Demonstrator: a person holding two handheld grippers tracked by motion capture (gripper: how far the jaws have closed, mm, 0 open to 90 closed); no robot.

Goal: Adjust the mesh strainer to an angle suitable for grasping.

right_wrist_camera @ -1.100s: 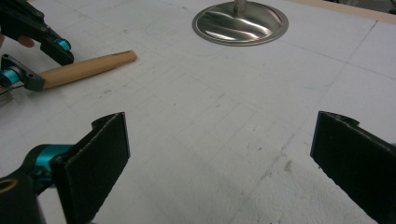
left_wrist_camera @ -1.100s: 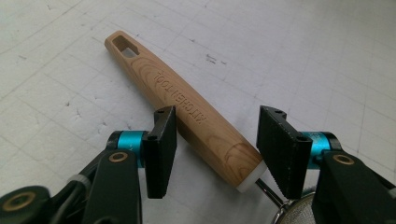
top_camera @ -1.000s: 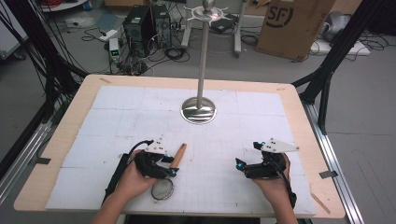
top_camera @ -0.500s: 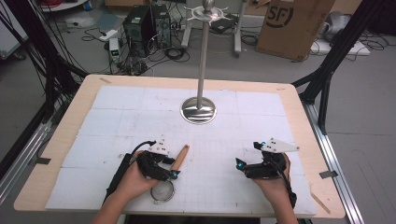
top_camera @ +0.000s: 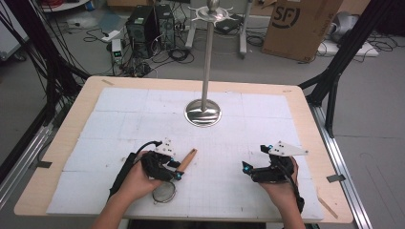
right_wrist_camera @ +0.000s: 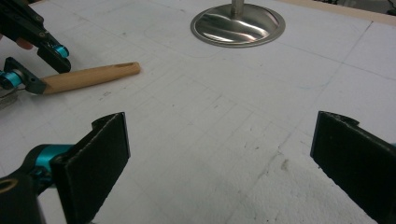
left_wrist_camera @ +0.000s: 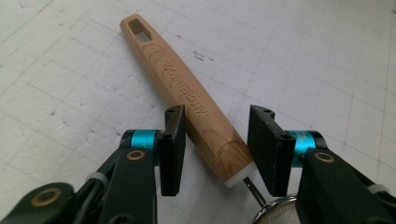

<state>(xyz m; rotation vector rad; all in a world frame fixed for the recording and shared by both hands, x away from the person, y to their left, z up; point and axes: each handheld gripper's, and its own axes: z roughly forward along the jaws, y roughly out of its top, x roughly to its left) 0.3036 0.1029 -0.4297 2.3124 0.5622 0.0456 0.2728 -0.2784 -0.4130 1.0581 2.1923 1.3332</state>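
Your left tool (left_wrist_camera: pixel 217 149) sits released, jaws spread either side of the strainer's wooden handle (left_wrist_camera: pixel 184 91), which lies flat on the table (top_camera: pixel 286 95) in front of the metal stand (top_camera: pixel 204 112). Your right tool (right_wrist_camera: pixel 219 163) gapes wide, right of the handle.

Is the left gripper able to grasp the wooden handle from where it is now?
Probably yes. The left gripper is open, its jaws standing on either side of the wooden handle, which lies flat on the white mat. Nothing sits between the jaws and the handle.
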